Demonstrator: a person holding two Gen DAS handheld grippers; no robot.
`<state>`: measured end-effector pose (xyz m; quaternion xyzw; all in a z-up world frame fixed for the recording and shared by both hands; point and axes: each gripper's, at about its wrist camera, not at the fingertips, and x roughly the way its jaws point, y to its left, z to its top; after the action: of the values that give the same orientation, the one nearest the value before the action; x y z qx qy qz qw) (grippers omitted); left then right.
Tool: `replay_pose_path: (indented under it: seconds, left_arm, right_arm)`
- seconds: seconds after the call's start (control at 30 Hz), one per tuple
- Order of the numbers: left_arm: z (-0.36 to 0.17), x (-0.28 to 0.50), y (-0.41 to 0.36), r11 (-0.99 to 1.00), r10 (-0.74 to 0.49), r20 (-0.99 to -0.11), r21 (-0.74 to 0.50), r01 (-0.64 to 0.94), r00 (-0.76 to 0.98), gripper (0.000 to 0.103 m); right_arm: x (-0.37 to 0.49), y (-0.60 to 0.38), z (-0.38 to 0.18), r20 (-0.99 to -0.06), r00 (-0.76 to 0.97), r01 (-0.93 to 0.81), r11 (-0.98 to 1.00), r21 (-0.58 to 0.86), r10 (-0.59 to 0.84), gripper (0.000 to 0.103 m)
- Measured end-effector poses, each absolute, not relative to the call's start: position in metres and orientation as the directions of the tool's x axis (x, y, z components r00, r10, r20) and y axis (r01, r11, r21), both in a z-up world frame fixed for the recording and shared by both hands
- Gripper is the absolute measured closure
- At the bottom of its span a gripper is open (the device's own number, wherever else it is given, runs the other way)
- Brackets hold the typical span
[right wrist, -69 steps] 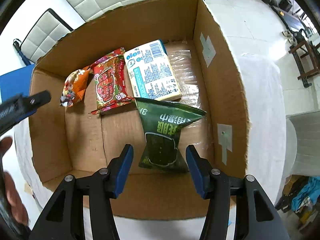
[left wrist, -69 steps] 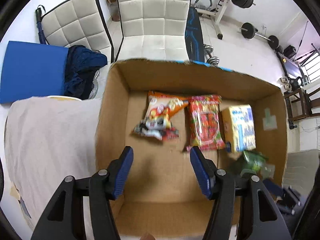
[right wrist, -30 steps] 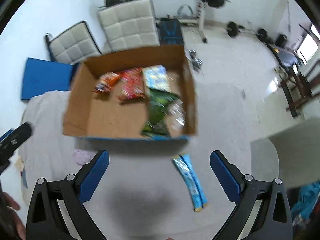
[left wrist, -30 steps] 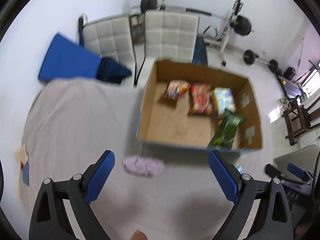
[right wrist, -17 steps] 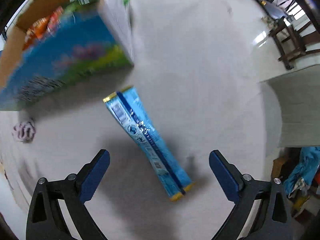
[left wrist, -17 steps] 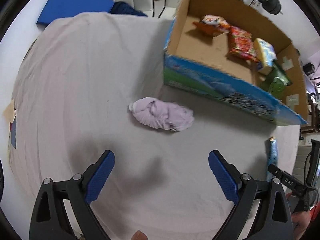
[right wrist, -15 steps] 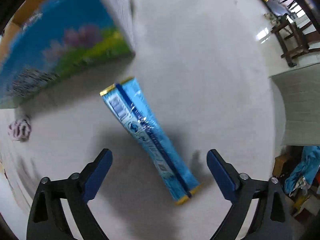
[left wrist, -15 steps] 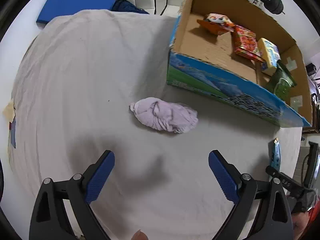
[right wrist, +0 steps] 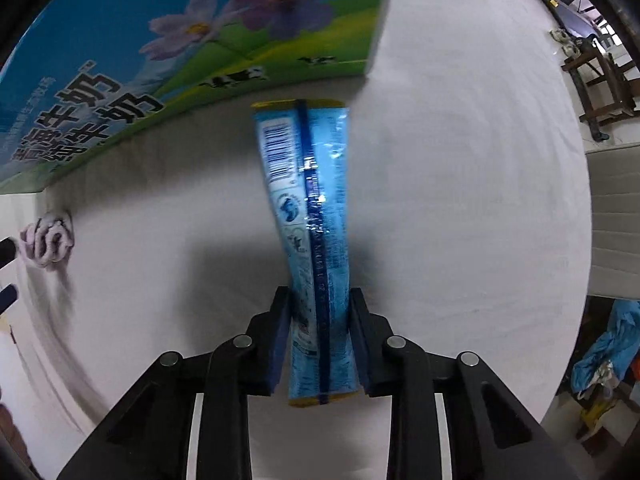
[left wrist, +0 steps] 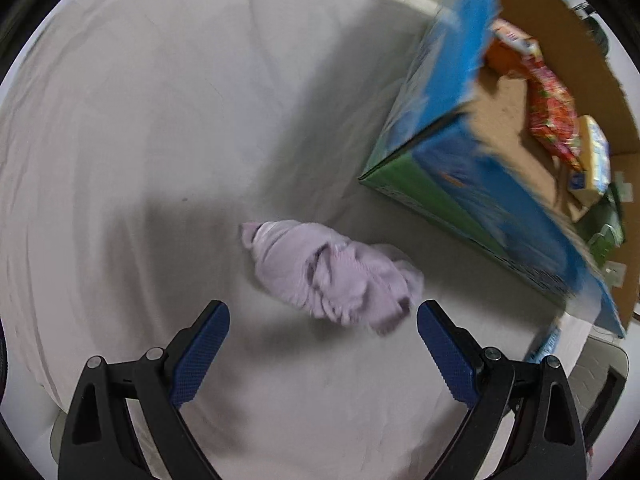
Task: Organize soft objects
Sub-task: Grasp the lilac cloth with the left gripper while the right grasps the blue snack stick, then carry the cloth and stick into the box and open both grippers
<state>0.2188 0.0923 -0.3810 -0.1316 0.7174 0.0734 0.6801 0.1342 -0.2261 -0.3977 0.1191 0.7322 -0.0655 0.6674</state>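
Note:
A crumpled lilac cloth (left wrist: 332, 272) lies on the white bedsheet (left wrist: 160, 120), just ahead of my left gripper (left wrist: 320, 316), which is wide open and empty. The cloth also shows in the right wrist view (right wrist: 50, 242). My right gripper (right wrist: 319, 300) is shut on the near end of a long blue snack packet (right wrist: 308, 200) that lies on the sheet and points at the cardboard box (right wrist: 180, 40). The box (left wrist: 460, 168) stands at the right in the left wrist view and holds several snack packets (left wrist: 552, 120).
The box's printed blue and green side faces both grippers. A wooden stand (right wrist: 600, 80) and floor lie beyond the bed's right edge. A blue cloth heap (right wrist: 608, 352) lies on the floor at the lower right.
Both grippers left the box and came down to the bed. My left gripper moved close to the lilac cloth. My right gripper closed on the blue packet.

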Motion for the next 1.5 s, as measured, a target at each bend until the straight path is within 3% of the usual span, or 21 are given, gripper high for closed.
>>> replay_pose_path:
  seconds: [0.2,0.27,0.37,0.53,0.73,0.9,1.23,1.33,1.5]
  left_arm:
    - [-0.406,0.23,0.091,0.95,-0.141,-0.989,-0.124,-0.286,-0.039,0.01]
    - [-0.409,0.23,0.086,0.956,-0.142,-0.989,-0.128,-0.266,-0.034,0.032]
    - [-0.406,0.22,0.078,0.968,-0.131,-0.991,-0.125,-0.217,-0.012,0.042]
    - [-0.396,0.181,0.056,0.99,-0.112,-0.993,-0.11,-0.089,-0.024,0.043]
    - [-0.4,0.122,0.025,0.992,-0.12,-0.989,-0.124,0.04,-0.09,0.043]
    - [-0.416,0.114,0.021,0.99,-0.14,-0.984,-0.141,0.004,-0.109,0.04]
    - [-0.425,0.142,-0.009,0.996,-0.084,-0.992,-0.087,0.032,-0.098,0.039]
    - [-0.425,0.141,-0.013,0.996,-0.077,-0.993,-0.08,0.032,-0.088,0.042]
    - [-0.415,0.135,-0.022,0.997,-0.068,-0.997,-0.07,0.042,-0.046,0.052]
  right_arm:
    - [0.134,-0.223,-0.404,-0.988,-0.101,0.264,0.96,0.09,0.121,0.072]
    - [0.137,-0.222,-0.405,-0.987,-0.107,0.261,0.961,0.092,0.123,0.072]
    - [0.137,-0.222,-0.407,-0.984,-0.13,0.242,0.966,0.087,0.121,0.072]
    - [0.13,-0.222,-0.409,-0.978,-0.186,0.167,0.984,0.067,0.098,0.08]
    - [0.104,-0.217,-0.409,-0.964,-0.236,0.078,0.992,0.104,0.12,0.08]
    - [0.088,-0.222,-0.409,-0.965,-0.233,0.087,0.991,0.101,0.119,0.062]
    - [0.07,-0.221,-0.417,-0.97,-0.217,0.131,0.988,0.083,0.11,0.06]
    - [0.055,-0.212,-0.412,-0.976,-0.206,0.128,0.991,0.044,0.07,0.063]
    - [0.026,-0.189,-0.406,-0.984,-0.178,0.086,0.996,-0.028,-0.012,0.078]
